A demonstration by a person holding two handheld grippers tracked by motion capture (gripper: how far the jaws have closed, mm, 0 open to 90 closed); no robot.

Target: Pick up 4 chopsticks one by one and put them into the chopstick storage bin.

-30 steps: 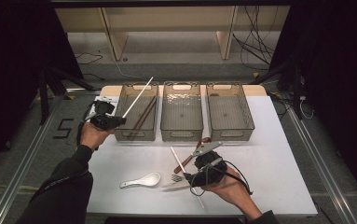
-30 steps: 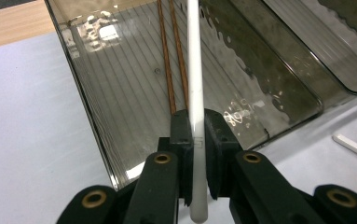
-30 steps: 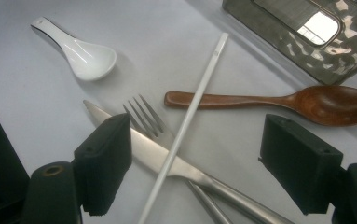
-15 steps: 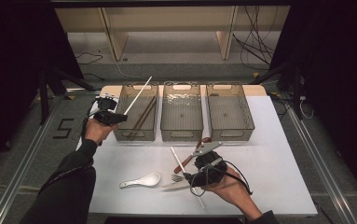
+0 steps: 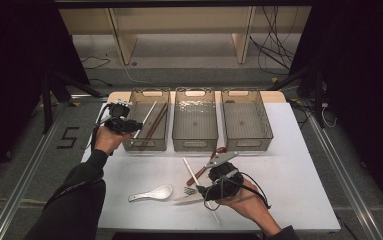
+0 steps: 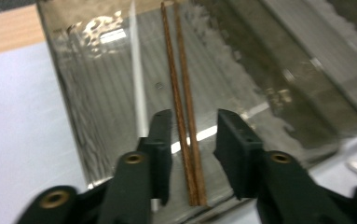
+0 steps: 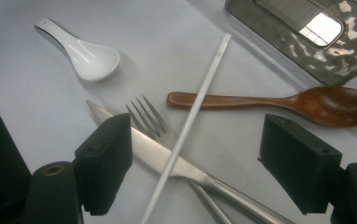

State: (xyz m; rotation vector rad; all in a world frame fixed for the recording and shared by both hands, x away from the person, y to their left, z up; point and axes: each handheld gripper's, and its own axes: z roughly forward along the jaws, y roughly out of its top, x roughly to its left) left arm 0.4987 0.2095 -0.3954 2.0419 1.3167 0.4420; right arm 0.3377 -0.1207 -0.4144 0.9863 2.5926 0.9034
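The left gripper [image 6: 191, 135] has just been opening its jaws, and the white chopstick [image 5: 144, 120] that stuck up from it 1 second ago now lies inside the left bin [image 5: 129, 142]. That reads as a finished drop: 1 more utensil is sorted, and the pads press on nothing.

In the left gripper view the jaws stand apart above the bin, with 2 brown chopsticks [image 6: 181, 100] lying side by side on the bin floor straight ahead of the gap between them. The white chopstick [image 6: 139, 88] is a pale, blurred streak just left of the left jaw; it probably leans on the bin wall, though the blur hides this.

The right gripper [image 7: 195, 158] hovers with its jaws wide apart over the remaining pile. A second white chopstick [image 7: 190, 121] crosses between the jaws over a knife [image 7: 134, 135] and a fork [image 7: 150, 119]. A wooden spoon [image 7: 269, 101] lies beyond, and a white ceramic spoon [image 7: 85, 51] sits far to its left.
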